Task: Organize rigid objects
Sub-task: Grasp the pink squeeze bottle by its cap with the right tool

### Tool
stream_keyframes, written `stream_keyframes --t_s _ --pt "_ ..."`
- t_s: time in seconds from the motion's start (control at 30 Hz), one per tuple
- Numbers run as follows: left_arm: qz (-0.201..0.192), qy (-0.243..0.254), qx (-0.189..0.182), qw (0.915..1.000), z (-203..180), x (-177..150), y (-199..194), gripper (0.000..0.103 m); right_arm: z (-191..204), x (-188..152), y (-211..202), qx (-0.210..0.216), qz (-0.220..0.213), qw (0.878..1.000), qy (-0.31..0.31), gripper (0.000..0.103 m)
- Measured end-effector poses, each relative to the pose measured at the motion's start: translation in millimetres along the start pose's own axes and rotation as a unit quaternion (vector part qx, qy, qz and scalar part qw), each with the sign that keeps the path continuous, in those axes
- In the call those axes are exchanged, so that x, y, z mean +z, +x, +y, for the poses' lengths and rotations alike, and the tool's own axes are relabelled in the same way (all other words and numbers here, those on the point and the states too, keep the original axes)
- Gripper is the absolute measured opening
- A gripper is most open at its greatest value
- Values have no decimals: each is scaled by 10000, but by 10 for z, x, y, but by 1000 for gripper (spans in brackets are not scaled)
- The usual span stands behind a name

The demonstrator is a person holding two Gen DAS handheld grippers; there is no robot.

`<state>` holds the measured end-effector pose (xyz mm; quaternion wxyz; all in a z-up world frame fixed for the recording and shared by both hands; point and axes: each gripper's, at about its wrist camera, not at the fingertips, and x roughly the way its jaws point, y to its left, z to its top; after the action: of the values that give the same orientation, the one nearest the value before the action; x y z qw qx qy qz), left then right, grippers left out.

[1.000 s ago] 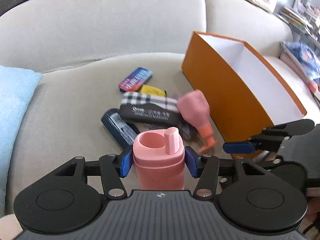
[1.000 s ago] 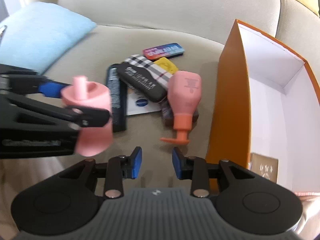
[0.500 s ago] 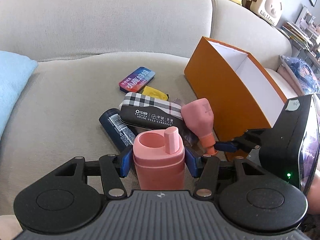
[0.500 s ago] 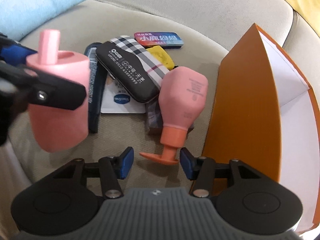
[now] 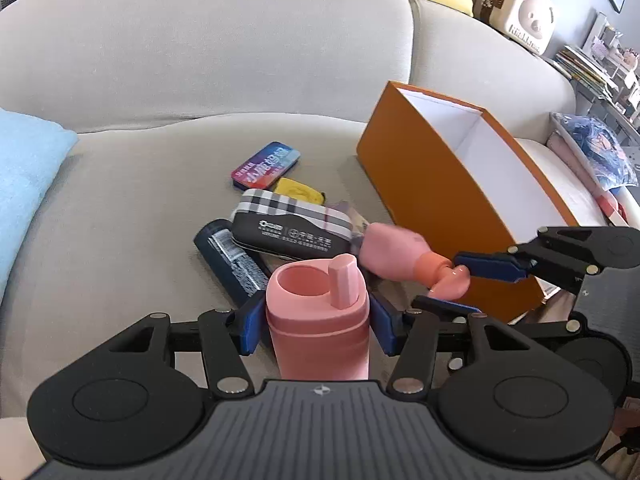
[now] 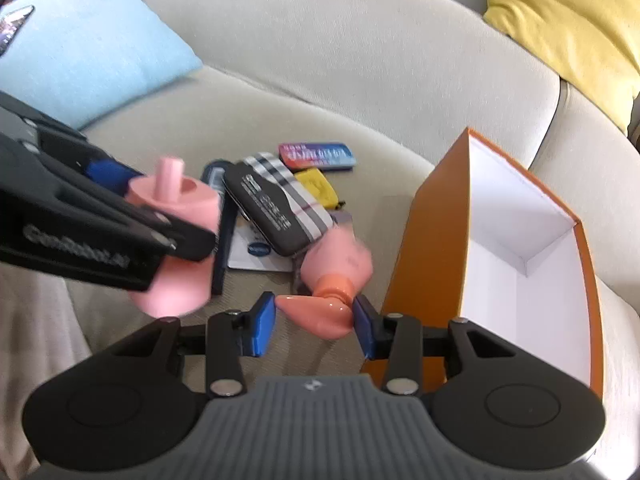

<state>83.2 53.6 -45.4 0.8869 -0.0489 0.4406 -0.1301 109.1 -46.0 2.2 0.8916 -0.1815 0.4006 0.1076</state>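
The left gripper [image 5: 318, 322] clamps the pink cup [image 5: 318, 320] by its stiff, smooth body, clear of the sofa [image 5: 120, 200].

The right gripper [image 6: 314, 322] is closing on the pump [image 6: 320, 314] of the pink bottle [image 6: 340, 262] beside the orange box [image 6: 424, 264]. Judgement: light, rigid, slippery; the neck offers a surer hold.

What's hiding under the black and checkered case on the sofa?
Under the black case with the checkered top a white card with a blue round logo pokes out, and the dark blue tube runs beneath its near end. The rest is covered.
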Motion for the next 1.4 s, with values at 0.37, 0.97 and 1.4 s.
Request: stream_keyframes --t_s 0.37,0.97,1.4 --pt "281 -369 10 9989 10 -118 24 62 4 -53 25 430 186 9986 261 42" --pt "564 -290 -164 9979 -143 -268 13 62 108 -533 -168 775 464 9959 31 46" --pt "622 -100 -133 9979 -345 -416 -109 62 138 -677 -278 737 525 9958 -157 34"
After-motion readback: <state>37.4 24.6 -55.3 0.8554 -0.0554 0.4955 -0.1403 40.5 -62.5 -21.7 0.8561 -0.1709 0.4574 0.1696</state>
